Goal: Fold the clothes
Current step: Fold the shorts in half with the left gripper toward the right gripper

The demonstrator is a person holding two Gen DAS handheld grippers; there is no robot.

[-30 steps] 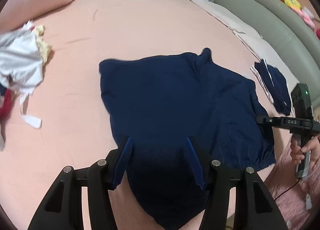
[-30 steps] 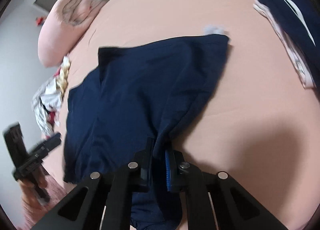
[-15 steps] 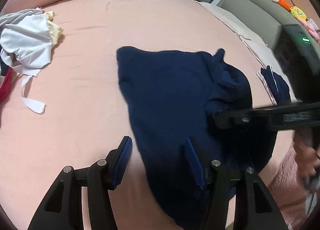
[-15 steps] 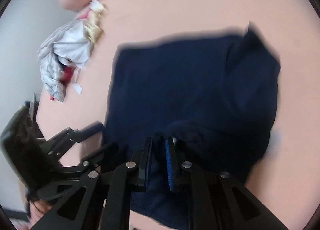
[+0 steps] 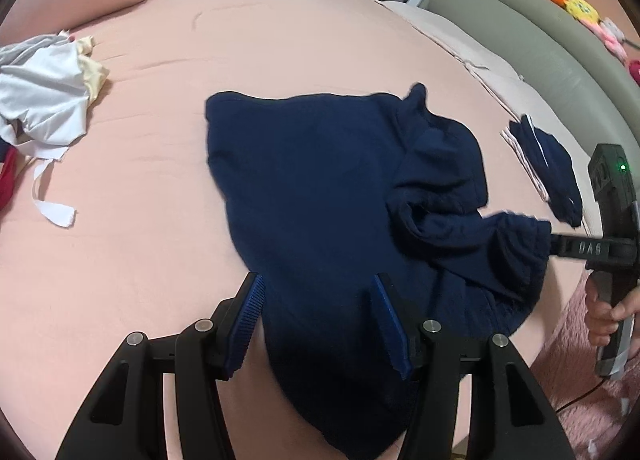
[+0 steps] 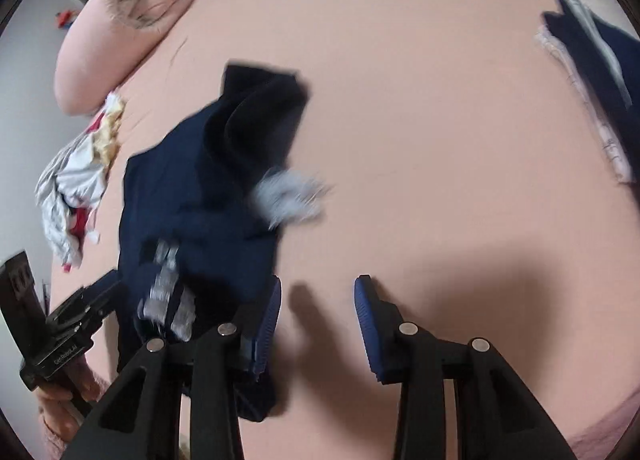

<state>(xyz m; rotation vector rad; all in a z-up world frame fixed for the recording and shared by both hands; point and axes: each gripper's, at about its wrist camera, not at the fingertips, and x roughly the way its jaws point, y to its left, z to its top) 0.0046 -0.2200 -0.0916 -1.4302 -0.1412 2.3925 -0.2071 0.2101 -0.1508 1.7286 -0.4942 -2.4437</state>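
- The left tongs (image 5: 316,324) are held spread above the navy garment (image 5: 320,195), nothing pinched.
- The right tongs (image 6: 318,324) are seen opening, nothing between them; the garment lies just left of them.
- In the right view the garment is blurred, its pale patches unreadable.
- The right tongs' tips are hidden behind bunched cloth in the left view.
- Both tongs are pointed steeply down at the bed (image 5: 280,39).
- A hand (image 5: 610,310) gripping the right handle is shown only in the left view.
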